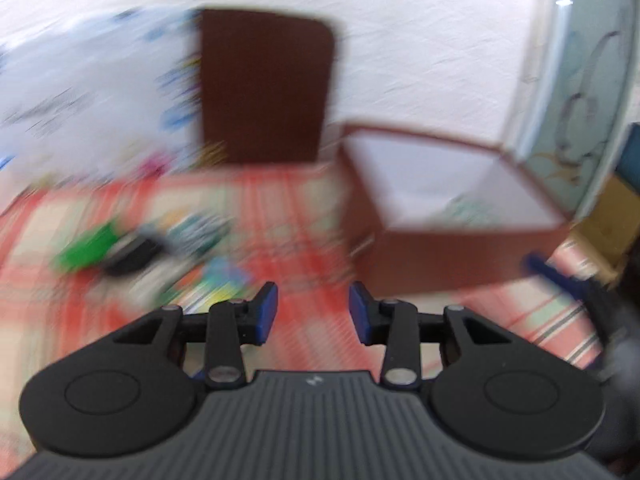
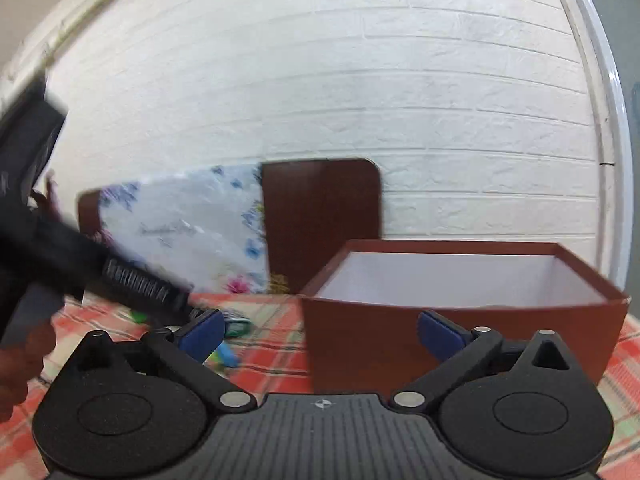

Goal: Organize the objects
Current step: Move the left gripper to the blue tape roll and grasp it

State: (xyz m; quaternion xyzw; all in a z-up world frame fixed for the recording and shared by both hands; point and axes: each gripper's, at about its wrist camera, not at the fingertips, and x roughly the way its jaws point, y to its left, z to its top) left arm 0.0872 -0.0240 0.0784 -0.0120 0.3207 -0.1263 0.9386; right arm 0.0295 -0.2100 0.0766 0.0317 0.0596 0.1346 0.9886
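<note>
The red-and-cream checked cloth (image 1: 296,208) covers the work surface, backed by a white brick-pattern wall (image 2: 360,100). On the right stands an open reddish-brown cardboard box with a white lining (image 2: 460,280); its inside looks mostly bare, though the left wrist view shows one pale greenish blur near its near wall, too smeared to identify. The flat dark-brown lid-like panel (image 2: 324,216) leans upright against the wall, just left of the box, with a white floral-printed sheet (image 2: 180,228) beside it. Small loose items (image 1: 132,244) lie scattered on the cloth at left, well apart from the box: something green, something dark, some multicoloured bits, all blurred. Judgement: the task looks early, most objects left to move into the box. The left gripper (image 1: 313,312) has its blue pads partly apart with nothing between them. The right gripper (image 2: 320,334) stands spread wide in front of the box, empty too.
</note>
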